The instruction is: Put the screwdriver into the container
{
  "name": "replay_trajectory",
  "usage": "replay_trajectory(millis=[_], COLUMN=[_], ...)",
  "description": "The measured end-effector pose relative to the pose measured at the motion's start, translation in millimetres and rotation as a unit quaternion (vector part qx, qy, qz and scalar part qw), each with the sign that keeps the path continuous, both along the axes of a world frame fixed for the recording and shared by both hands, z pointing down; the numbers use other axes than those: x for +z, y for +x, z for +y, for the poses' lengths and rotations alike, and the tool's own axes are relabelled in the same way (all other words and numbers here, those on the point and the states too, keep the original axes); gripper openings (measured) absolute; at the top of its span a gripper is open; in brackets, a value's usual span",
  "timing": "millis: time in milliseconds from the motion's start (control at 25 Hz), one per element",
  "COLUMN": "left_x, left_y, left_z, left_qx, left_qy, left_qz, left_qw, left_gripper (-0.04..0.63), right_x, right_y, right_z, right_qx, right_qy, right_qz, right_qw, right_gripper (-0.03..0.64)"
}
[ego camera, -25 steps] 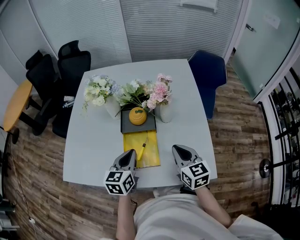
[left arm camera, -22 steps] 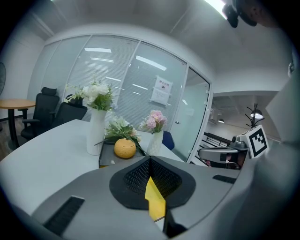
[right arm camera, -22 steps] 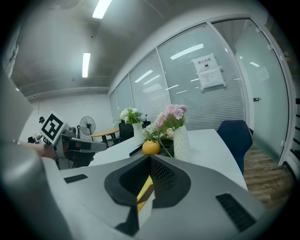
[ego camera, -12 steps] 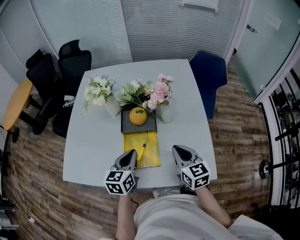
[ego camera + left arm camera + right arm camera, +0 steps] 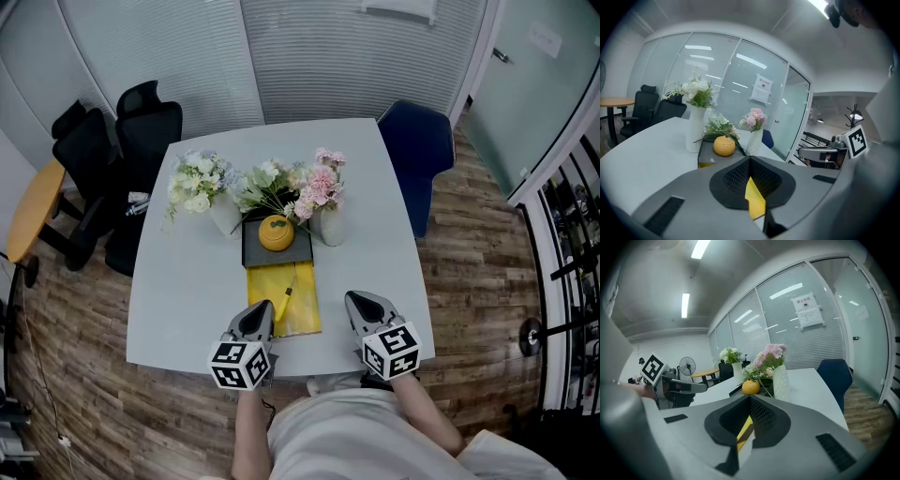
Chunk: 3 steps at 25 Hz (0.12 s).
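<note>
A screwdriver (image 5: 285, 298) with a yellow handle lies on a yellow mat (image 5: 302, 309) near the table's front edge. Behind the mat stands the dark grey container (image 5: 251, 255), with a round orange object (image 5: 275, 232) in it. My left gripper (image 5: 263, 308) rests at the mat's left edge, shut and empty, just left of the screwdriver handle. My right gripper (image 5: 354, 298) sits to the right of the mat, also shut with nothing in it. In the left gripper view the container (image 5: 705, 158) and orange object (image 5: 724, 146) lie ahead beyond the shut left gripper (image 5: 751, 159). The right gripper (image 5: 750, 399) points toward them too.
Two white vases of flowers (image 5: 200, 184) (image 5: 322, 192) flank the container at the back of the white table (image 5: 187, 291). A blue chair (image 5: 417, 150) stands at the far right corner, black office chairs (image 5: 122, 141) and a wooden side table (image 5: 33, 211) to the left.
</note>
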<state>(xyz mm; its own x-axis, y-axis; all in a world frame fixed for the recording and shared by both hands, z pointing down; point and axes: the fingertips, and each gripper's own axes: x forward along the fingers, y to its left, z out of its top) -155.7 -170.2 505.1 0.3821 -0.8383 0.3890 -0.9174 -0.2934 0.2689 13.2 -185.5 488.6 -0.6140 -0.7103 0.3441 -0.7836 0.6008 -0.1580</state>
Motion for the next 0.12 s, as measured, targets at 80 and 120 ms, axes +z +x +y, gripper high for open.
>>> replay_trajectory(millis=[80, 120], left_x=[0.7, 1.0], left_y=[0.1, 0.2], left_z=[0.1, 0.1], left_qx=[0.000, 0.000], left_qy=[-0.001, -0.001], left_qz=[0.000, 0.000], left_qw=[1.0000, 1.0000], left_gripper=[0.006, 0.006], right_x=[0.1, 0.2], right_y=[0.4, 0.6], right_z=[0.0, 0.0], right_qx=[0.000, 0.000], right_qy=[0.000, 0.000], right_qz=[0.000, -0.001], right_qw=[1.000, 1.000], right_gripper=[0.015, 0.015])
